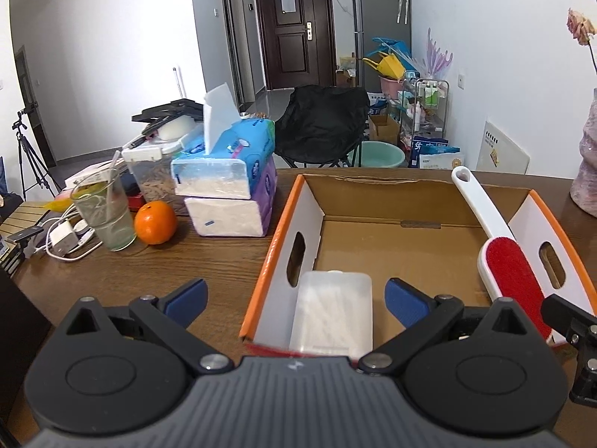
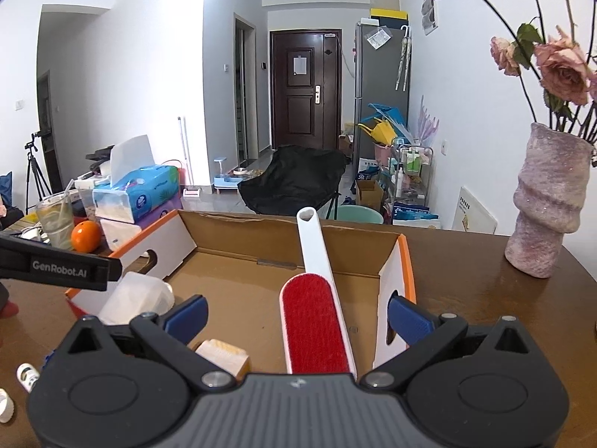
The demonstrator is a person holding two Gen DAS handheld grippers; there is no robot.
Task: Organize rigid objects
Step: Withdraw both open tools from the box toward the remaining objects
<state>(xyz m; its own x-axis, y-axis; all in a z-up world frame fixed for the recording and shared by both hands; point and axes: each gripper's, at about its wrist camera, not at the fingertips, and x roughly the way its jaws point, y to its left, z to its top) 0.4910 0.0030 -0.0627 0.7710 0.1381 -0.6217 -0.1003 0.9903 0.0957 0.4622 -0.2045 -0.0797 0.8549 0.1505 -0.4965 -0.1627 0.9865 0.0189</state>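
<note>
A translucent plastic case (image 1: pixel 332 311) holding thin white sticks is lying inside the open cardboard box (image 1: pixel 391 194), tucked against its left wall near the front corner, while a white-handled lint brush (image 1: pixel 500 257) with a red pad is leaning across the right side of the same box, its handle pointing up over the far rim. In the right wrist view that brush (image 2: pixel 315 321) is running between the fingers without either blue pad touching it, and a small pale block (image 2: pixel 224 356) — cream-topped, hard to name — is sitting on the box floor beside the left finger. The left gripper (image 1: pixel 296 295) is hovering over the box's near edge with its jaws spread wide, the case lying between them but apart from both pads. The right gripper (image 2: pixel 297 315) is likewise standing wide open, gripping nothing. The box is resting on a dark wooden table (image 1: pixel 149 268). To the left, stacked tissue packs (image 1: pixel 227 190) are sitting just beside an orange (image 1: pixel 155 222) and a glass (image 1: pixel 104 216) with a straw — a white charger and cables lying beyond those. On the table's right end a pinkish vase (image 2: pixel 552 205) is holding dried roses.
</note>
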